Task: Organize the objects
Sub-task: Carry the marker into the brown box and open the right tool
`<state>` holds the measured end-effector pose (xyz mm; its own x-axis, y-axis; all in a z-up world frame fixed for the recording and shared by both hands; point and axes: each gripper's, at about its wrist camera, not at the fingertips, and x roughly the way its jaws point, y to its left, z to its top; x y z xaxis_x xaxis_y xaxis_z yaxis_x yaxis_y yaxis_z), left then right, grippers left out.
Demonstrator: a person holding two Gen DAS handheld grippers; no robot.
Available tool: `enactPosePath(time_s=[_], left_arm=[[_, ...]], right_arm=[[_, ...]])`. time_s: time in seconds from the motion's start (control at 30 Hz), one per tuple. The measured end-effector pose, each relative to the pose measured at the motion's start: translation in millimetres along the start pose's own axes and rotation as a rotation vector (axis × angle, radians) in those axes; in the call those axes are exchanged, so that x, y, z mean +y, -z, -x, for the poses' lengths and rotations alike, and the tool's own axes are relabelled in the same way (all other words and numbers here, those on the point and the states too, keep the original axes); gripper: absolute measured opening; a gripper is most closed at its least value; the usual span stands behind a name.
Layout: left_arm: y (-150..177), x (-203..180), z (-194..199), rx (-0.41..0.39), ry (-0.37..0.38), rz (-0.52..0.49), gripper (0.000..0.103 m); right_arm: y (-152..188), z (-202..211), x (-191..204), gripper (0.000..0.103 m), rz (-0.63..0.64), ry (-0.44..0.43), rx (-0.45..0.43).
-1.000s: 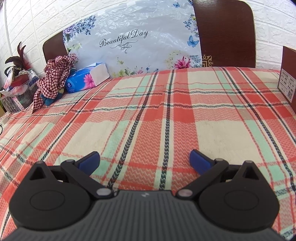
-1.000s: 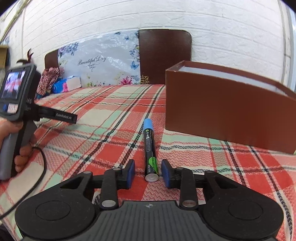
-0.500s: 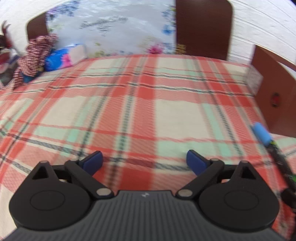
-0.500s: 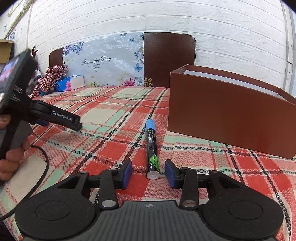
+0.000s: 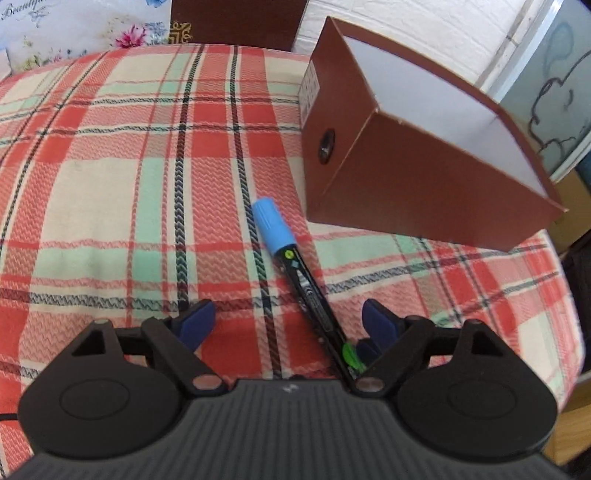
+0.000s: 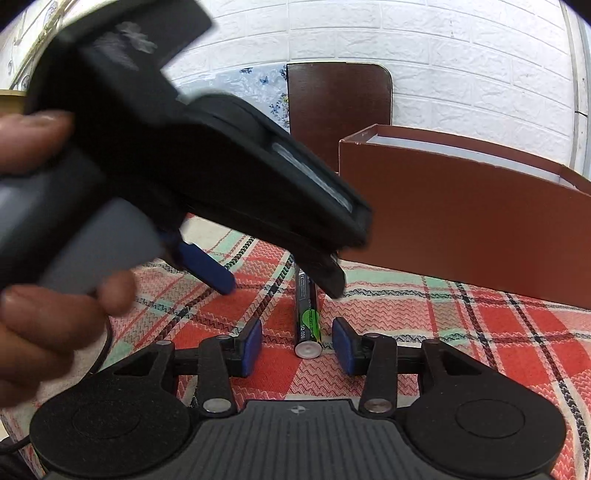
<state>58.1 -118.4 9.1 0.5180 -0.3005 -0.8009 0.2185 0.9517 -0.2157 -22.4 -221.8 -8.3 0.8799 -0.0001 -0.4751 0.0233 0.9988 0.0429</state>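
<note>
A black marker with a blue cap (image 5: 291, 266) lies on the plaid cloth, cap end toward the open brown box (image 5: 413, 177). My left gripper (image 5: 288, 325) is open above the marker, whose rear end runs beside the right finger. In the right wrist view the marker's rear end (image 6: 306, 321) lies between my open right gripper's (image 6: 297, 347) blue pads, not touching them. The left gripper's body (image 6: 207, 166) hangs over the marker and hides its cap. The brown box (image 6: 461, 218) stands just behind to the right.
The plaid cloth (image 5: 129, 192) covers the table. A dark chair back (image 6: 338, 103) and a floral sheet (image 5: 74, 29) stand against the white brick wall. The table edge drops off at the right (image 5: 569, 332).
My left gripper has swung right and come over the marker, in front of the right wrist camera. My right gripper has opened wider and stayed at the marker's rear end.
</note>
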Motion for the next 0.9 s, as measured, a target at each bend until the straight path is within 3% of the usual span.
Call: enactPosePath(time_s=[0.07,0.1,0.13,0.3,0.5,0.67,0.9], left_arm=[[3,-9,-3,-0.044,-0.092,-0.074,0.054],[5,-11,-2,-0.058,-0.096,-0.091,0.048],[5,-9,-1,-0.062,-0.067,-0.089,0.033],[0,-3,17,-0.089,-0.030,-0.047,0.031],[-20,-29,62,-0.220,-0.013,-0.107,0.027],[-58,-72,86,-0.329,0.055,-0.198,0.023],[-109,-154,58,-0.348,0.145,-0.333,0.022]], right_arm=[[0,0,-2,0.017,-0.011,-0.014,0.000],[0,0,-3,0.017,-0.018,-0.034,0.001],[0,0,-3,0.016,-0.014,-0.044,-0.001],[1,15,4,0.016,0.027,-0.054,-0.083],[-14,36,3,0.018,0.063,-0.016,-0.212],[-48,45,-26,0.017,-0.007,0.069,-0.318],[-76,41,-95,0.017,-0.098,0.241,-0.371]])
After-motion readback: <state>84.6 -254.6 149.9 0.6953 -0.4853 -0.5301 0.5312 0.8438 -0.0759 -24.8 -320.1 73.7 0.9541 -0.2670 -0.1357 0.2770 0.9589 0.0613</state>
